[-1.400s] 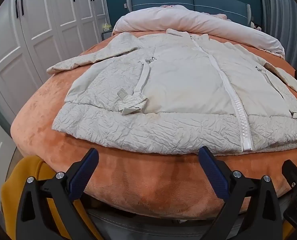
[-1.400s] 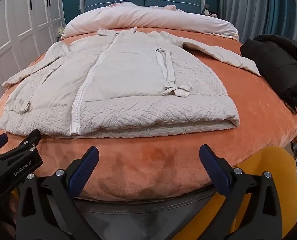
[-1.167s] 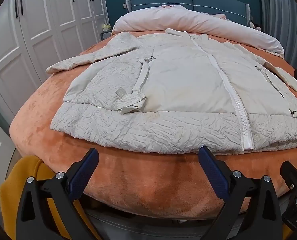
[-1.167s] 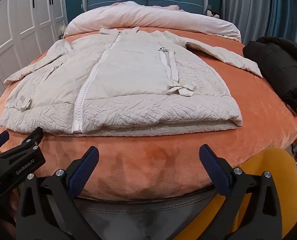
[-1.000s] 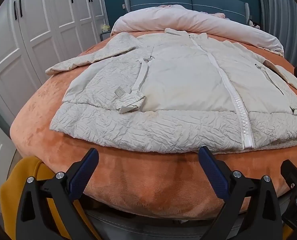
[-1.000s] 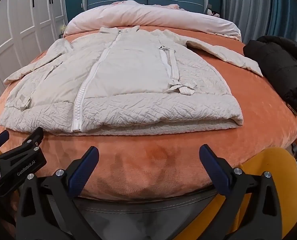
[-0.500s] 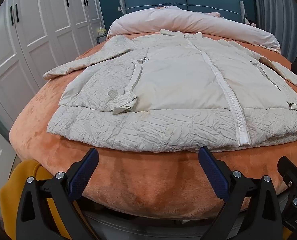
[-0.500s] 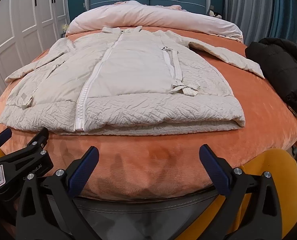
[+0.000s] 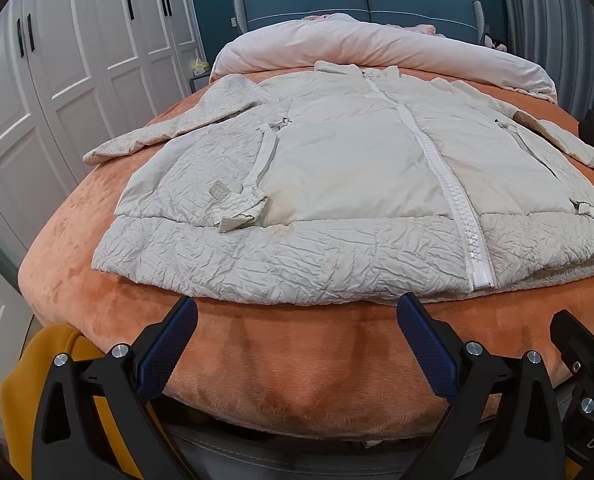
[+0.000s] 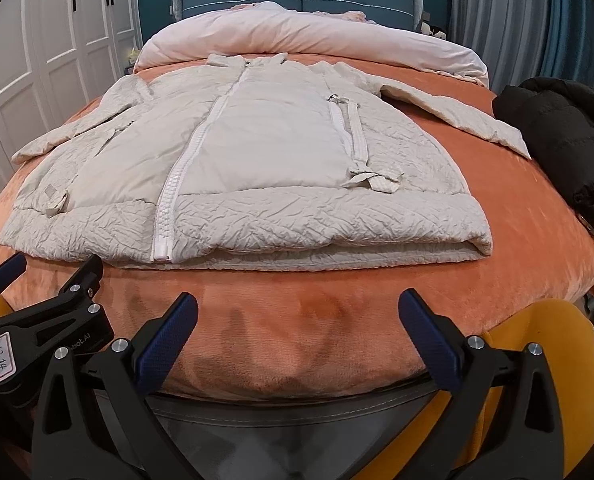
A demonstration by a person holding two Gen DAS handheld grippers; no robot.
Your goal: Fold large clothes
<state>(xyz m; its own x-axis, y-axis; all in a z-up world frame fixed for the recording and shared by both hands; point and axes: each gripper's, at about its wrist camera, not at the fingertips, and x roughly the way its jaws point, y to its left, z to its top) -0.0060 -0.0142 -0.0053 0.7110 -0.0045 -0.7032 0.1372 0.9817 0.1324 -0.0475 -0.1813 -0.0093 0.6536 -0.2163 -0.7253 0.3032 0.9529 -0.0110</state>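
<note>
A long cream padded coat [image 9: 349, 176] [image 10: 257, 148] lies flat and zipped on the orange bed cover [image 9: 297, 364] [image 10: 297, 328], its hem toward me and both sleeves spread outward. My left gripper [image 9: 297, 324] hovers open just short of the hem's left half, with nothing between its blue pads [image 9: 169, 344]. In the right wrist view my right gripper [image 10: 297, 320] is open too, a short way before the hem's middle. The left gripper's body [image 10: 37, 332] shows at the lower left of that view.
A black puffer jacket [image 10: 565, 148] lies on the bed's right side beside the coat's right sleeve. A rolled pale pink duvet [image 9: 377, 44] crosses the head of the bed. White wardrobe doors [image 9: 69, 60] stand at the left. Yellow fabric [image 10: 537, 344] hangs below the bed's edge.
Both grippers have crept forward and slightly up toward the coat's hem; the coat looks a little larger and lower in view. The coat has not moved and both grippers stayed open.
</note>
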